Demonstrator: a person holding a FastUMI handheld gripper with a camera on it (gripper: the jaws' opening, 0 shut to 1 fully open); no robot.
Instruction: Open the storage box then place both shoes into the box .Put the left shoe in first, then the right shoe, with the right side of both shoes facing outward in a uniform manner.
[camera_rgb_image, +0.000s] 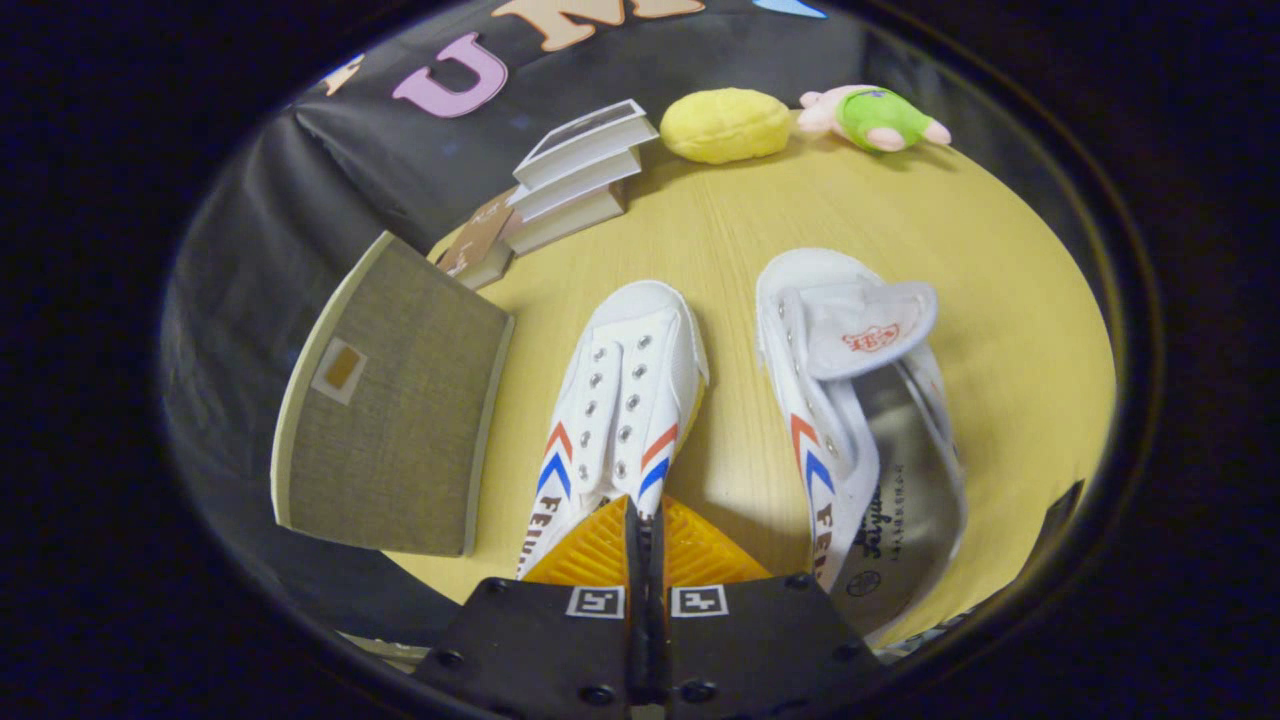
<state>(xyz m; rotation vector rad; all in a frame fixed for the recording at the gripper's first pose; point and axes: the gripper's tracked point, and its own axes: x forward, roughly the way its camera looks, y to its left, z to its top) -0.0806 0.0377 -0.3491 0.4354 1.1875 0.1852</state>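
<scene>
Gripper view, two friends talking:

"Where is the claw?"

"The gripper (645, 520) is low over the wooden table (1000, 330). Its two fingers are pressed close together, almost no gap. They sit right at the back end of the left-hand white sneaker (620, 400). It looks like they pinch a bit of the shoe there, maybe the heel edge, but the fingers hide it, so I can't tell for sure."

"Where is the other shoe?"

"The other white sneaker (850, 400) lies just beside it, tipped on its side, tongue flopped out, inside showing."

"And the box?"

"The grey storage box (390, 400) is just beside the first sneaker, on the other side. I see its lid or top with a small tag. I think it is not open yet, but I can't be sure."

"So how do we do this well?"

"If the pinch is good, lift slowly so the shoe doesn't slip. Keep it straight. Don't bump the stack of books (570, 180). The yellow plush toy (725, 125) and the pink-and-green plush toy (875, 117) are far back, no worry."
</scene>
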